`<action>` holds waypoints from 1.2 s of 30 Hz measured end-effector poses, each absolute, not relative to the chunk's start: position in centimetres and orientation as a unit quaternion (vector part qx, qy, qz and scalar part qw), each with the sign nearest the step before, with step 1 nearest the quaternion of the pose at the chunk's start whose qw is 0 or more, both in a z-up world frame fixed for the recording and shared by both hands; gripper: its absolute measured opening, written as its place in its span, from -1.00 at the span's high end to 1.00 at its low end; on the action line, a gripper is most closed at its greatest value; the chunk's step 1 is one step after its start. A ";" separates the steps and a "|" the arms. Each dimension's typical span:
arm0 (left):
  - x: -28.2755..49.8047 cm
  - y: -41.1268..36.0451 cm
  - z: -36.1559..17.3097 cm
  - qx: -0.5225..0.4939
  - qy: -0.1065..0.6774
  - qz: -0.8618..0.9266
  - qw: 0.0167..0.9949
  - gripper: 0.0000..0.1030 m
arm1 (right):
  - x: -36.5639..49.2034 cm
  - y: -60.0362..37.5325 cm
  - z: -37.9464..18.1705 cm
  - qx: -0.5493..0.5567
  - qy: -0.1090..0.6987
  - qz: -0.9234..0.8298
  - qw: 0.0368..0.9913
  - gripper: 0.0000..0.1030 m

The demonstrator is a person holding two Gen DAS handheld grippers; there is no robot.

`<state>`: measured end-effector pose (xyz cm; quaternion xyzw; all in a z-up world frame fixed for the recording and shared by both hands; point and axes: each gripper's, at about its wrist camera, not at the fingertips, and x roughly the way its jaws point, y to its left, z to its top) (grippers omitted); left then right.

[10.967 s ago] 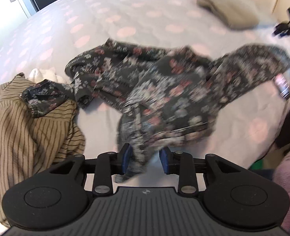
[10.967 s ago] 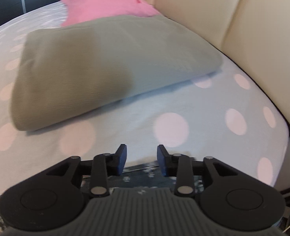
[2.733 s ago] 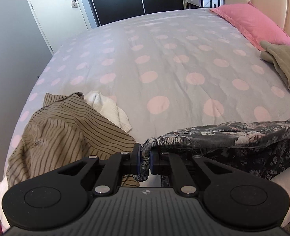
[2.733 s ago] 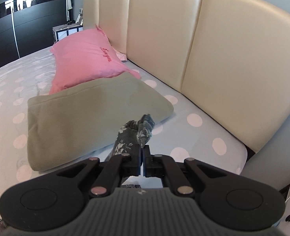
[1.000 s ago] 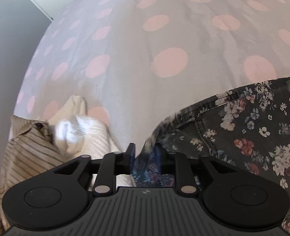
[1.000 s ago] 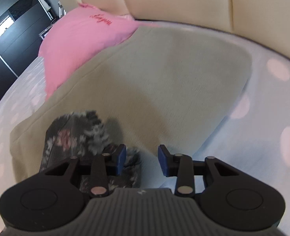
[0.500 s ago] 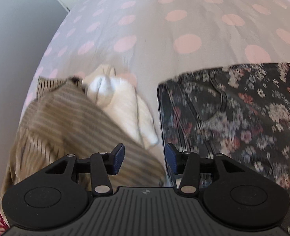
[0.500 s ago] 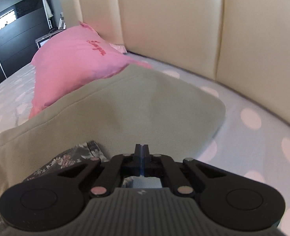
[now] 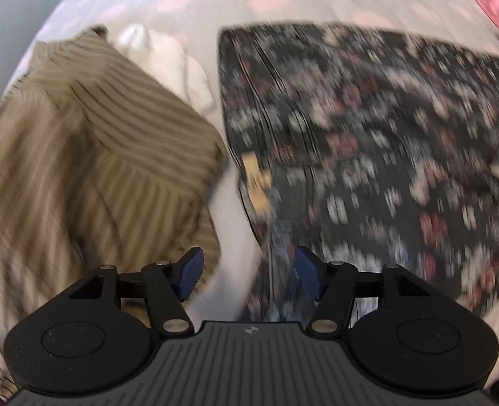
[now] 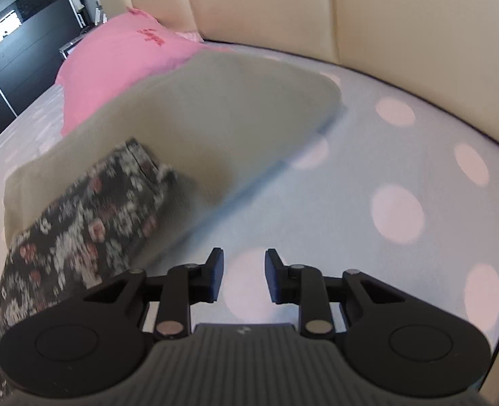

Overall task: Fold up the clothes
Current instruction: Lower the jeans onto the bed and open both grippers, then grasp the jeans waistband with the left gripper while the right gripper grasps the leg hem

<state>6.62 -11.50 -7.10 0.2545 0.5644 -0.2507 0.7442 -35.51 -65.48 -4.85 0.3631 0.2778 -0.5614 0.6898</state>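
Closest in, the left gripper [image 9: 246, 274] hangs over the bed [image 9: 269, 0] with its fingers spread wide and holding nothing; the near edge of the dark floral garment [image 9: 368, 142] runs between them. That garment lies spread flat, blurred. Just left of it sits a crumpled brown striped shirt [image 9: 90, 155], a white cloth [image 9: 168, 57] behind it. The right gripper [image 10: 242, 277] is released too, empty over spotted sheet, the floral garment's end [image 10: 90, 216] lying on a folded olive garment [image 10: 215, 115]. Beyond lie a pink pillow [image 10: 121, 57] and the cream headboard [image 10: 368, 13].
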 end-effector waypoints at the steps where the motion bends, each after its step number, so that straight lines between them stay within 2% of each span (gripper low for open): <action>1: 6.2 -11.1 -7.5 0.253 0.570 -0.254 0.740 -0.17 | -36.1 -64.8 -5.1 0.370 0.278 -0.563 0.685 0.41; 6: 5.0 -9.2 -9.7 0.240 0.596 -0.270 0.717 -0.19 | -39.1 -61.7 -6.2 0.397 0.277 -0.576 0.659 0.35; 8: 4.7 -8.5 -10.5 0.230 0.596 -0.266 0.722 -0.37 | -39.8 -60.6 -6.5 0.405 0.279 -0.577 0.651 0.29; 10: 5.0 -7.8 -11.0 0.204 0.600 -0.260 0.729 -0.42 | -40.3 -59.9 -6.8 0.411 0.289 -0.575 0.646 0.19; 12: 5.1 -7.4 -11.4 0.184 0.605 -0.256 0.731 -0.42 | -40.6 -59.5 -7.0 0.414 0.304 -0.575 0.637 -0.06; 13: 5.0 -7.5 -11.5 0.183 0.605 -0.255 0.732 -0.43 | -40.8 -59.3 -7.1 0.419 0.312 -0.573 0.632 -0.09; 21: 4.2 -8.1 -12.4 0.176 0.603 -0.243 0.739 -0.48 | -42.7 -57.8 -10.1 0.483 0.328 -0.564 0.583 -0.13; 23: 4.0 -8.3 -12.6 0.177 0.600 -0.240 0.742 -0.49 | -43.4 -57.9 -10.5 0.503 0.320 -0.564 0.572 -0.10; 26: 3.7 -8.4 -12.5 0.175 0.596 -0.236 0.747 -0.49 | -43.8 -58.1 -11.0 0.516 0.314 -0.562 0.564 0.04; 29: 3.5 -8.1 -12.3 0.168 0.596 -0.235 0.749 -0.49 | -43.3 -58.3 -11.3 0.508 0.324 -0.564 0.565 0.04; 31: 3.4 -7.9 -12.3 0.159 0.597 -0.232 0.751 -0.49 | -42.7 -58.4 -11.2 0.496 0.332 -0.566 0.569 0.19; 32: 3.2 -7.7 -12.3 0.156 0.596 -0.231 0.753 -0.49 | -42.4 -58.5 -11.0 0.491 0.334 -0.566 0.572 0.39; 36: 2.9 -7.6 -12.3 0.154 0.594 -0.229 0.755 -0.49 | -41.7 -58.4 -10.8 0.471 0.347 -0.569 0.578 0.47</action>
